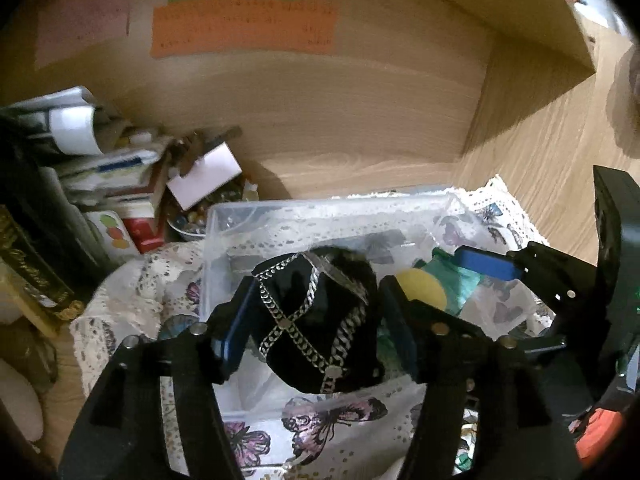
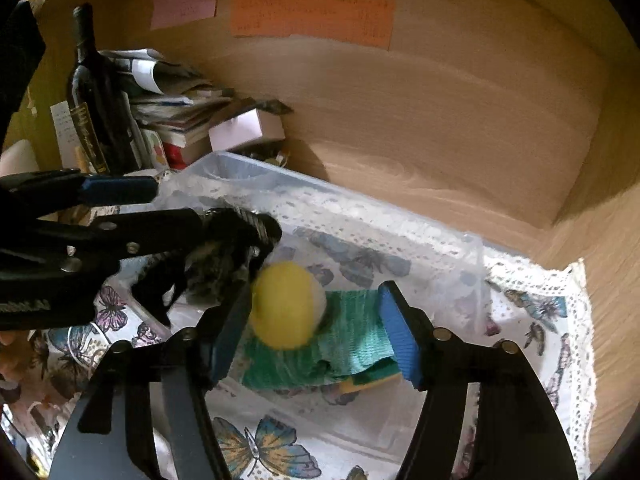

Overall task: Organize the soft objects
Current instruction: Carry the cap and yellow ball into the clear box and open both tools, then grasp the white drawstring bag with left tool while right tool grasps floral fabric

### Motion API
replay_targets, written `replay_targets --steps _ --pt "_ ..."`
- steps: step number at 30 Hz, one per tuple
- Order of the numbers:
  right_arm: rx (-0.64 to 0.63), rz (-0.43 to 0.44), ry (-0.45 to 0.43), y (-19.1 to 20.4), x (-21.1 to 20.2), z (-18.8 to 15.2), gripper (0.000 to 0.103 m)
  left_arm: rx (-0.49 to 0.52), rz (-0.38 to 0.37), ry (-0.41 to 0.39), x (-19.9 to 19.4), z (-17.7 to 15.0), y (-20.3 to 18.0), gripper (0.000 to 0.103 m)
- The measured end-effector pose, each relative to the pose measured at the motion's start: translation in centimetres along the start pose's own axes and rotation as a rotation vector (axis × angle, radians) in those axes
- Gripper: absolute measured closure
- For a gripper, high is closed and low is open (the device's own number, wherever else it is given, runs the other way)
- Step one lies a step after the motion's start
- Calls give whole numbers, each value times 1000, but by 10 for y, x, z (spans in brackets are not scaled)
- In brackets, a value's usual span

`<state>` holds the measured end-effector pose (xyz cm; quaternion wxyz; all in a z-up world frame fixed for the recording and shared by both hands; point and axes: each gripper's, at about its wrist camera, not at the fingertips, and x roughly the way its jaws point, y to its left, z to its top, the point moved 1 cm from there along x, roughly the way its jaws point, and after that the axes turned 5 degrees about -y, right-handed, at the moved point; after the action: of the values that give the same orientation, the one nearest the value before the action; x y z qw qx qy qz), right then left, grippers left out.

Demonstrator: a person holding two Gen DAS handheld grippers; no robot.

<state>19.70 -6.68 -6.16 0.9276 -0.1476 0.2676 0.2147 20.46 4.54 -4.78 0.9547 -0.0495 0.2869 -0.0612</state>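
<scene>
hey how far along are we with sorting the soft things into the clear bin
Already in the clear bin: a yellow ball and a green cloth. In hand: the left gripper brackets a black chain-trimmed piece over the bin; whether it is clamped is unclear. The right gripper is open above the ball. Left: releasing the black piece. No other loose soft items are clearly visible.

I can't read the blurred writing on the orange note (image 1: 244,31), and my left gripper (image 2: 224,240) hides most of the black pouch (image 2: 218,276).
</scene>
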Motion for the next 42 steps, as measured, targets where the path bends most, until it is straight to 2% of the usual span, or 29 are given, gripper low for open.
replay_targets --steps 2,5,7,10,16,24,31,38,39,40,42 --pt "-2 -10 -23 0 -10 2 40 -3 1 -14 -8 1 1 38" --pt "4 -14 -65 -1 -28 5 36 -8 17 -45 -26 2 3 27" --pt "7 -18 -95 -2 -41 5 31 -8 27 -76 -41 1 4 14" --pt "4 -24 -142 1 -62 3 26 -5 53 -122 -62 -3 5 4" --pt "7 -12 -186 6 -93 -12 25 2 68 -155 -89 -20 3 1" --pt "31 0 -135 10 -98 -48 24 -6 34 -96 -90 -59 -5 1" --pt "80 2 -42 11 -87 -92 24 25 22 -29 -81 -90 -19 1" --pt "100 55 46 13 -78 -124 25 52 14 36 -67 -116 -30 2" --pt "96 59 52 14 -77 -125 27 48 8 36 -67 -118 -29 6" --pt "92 63 60 15 -77 -128 34 45 1 36 -66 -120 -30 15" --pt "94 81 80 16 -74 -132 45 49 -17 56 -63 -123 -31 25"
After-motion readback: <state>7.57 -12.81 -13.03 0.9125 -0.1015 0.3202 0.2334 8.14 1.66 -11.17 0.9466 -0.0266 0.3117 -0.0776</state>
